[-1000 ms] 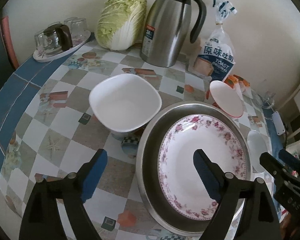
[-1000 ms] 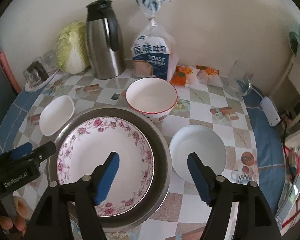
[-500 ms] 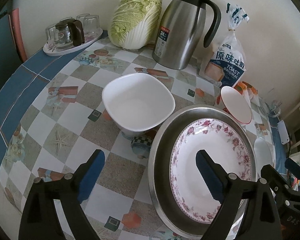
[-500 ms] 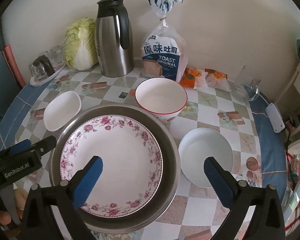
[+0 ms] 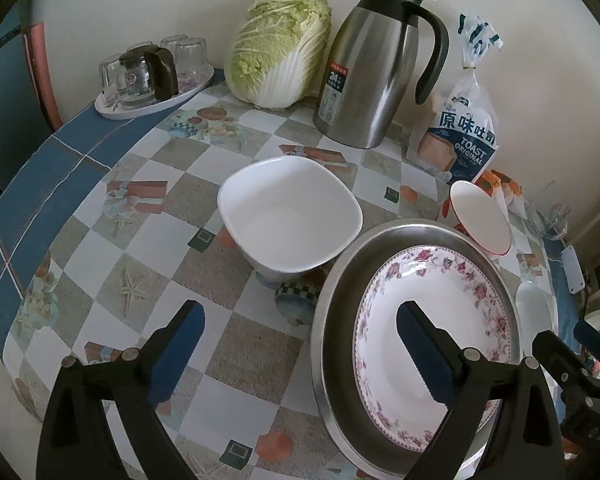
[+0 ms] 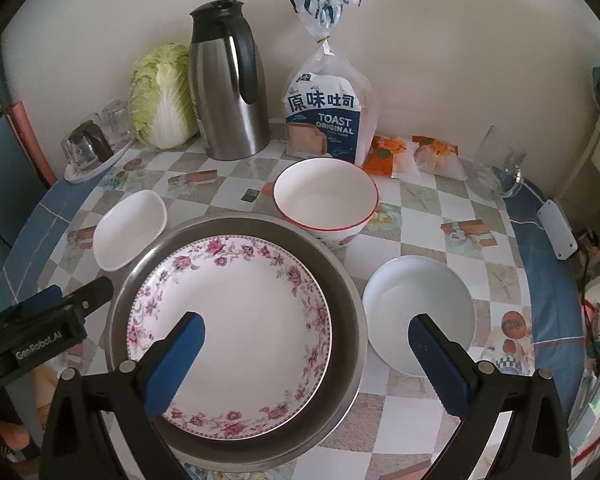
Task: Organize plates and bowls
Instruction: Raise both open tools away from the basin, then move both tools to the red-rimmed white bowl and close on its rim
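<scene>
The left gripper point(image 5: 300, 348) hangs with its jaws spread wide and opening, nothing between them but bare tablecloth point(image 5: 100, 264) and the left rim of the steel basin point(image 5: 328, 296). The right gripper point(image 6: 306, 354) stands fully spread and empty, straddling the basin's right rim. The floral plate point(image 6: 228, 320) lies inside the basin. A square white bowl point(image 5: 288, 220) sits just beyond the left gripper, a red-rimmed bowl point(image 6: 326, 200) touches the basin's far edge, and a plain white plate point(image 6: 418, 310) lies to the basin's right. A thermos point(image 6: 228, 80), cabbage point(image 6: 160, 96) and toast bag point(image 6: 324, 112) line the far wall.
</scene>
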A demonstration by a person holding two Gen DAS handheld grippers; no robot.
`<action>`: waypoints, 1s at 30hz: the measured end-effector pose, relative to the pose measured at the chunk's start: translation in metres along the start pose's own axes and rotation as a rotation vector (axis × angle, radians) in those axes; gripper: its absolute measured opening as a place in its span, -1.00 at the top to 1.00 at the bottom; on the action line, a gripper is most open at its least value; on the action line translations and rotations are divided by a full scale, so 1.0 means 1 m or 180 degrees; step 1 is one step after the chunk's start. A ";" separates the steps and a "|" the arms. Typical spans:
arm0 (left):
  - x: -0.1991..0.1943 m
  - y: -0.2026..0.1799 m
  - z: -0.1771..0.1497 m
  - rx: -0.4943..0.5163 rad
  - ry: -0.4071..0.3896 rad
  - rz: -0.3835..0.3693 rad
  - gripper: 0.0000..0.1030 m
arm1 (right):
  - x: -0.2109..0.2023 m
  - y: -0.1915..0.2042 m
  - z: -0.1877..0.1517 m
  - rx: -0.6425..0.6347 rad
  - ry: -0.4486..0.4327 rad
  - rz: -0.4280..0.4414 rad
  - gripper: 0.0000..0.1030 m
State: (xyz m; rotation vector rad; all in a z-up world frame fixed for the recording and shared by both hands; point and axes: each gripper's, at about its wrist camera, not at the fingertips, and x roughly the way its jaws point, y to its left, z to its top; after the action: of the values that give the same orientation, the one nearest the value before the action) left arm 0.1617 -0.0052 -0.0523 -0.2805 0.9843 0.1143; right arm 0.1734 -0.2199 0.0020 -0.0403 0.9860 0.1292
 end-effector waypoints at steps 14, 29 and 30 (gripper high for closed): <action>0.002 0.001 0.002 0.0026 0.0037 -0.0028 -0.88 | 0.001 -0.020 -0.002 0.0279 -0.0020 0.0082 -1.00; -0.008 -0.021 0.050 0.0413 -0.0034 -0.0064 -0.89 | 0.008 -0.042 -0.006 0.0538 -0.0020 0.0131 -1.00; -0.009 -0.024 0.054 0.0460 -0.0032 -0.0068 -0.89 | 0.008 -0.043 -0.006 0.0546 -0.0017 0.0129 -1.00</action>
State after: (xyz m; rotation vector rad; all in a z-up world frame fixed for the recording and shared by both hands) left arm 0.2057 -0.0124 -0.0125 -0.1578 0.9741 0.0249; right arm 0.1786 -0.2625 -0.0091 0.1372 0.9897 0.0816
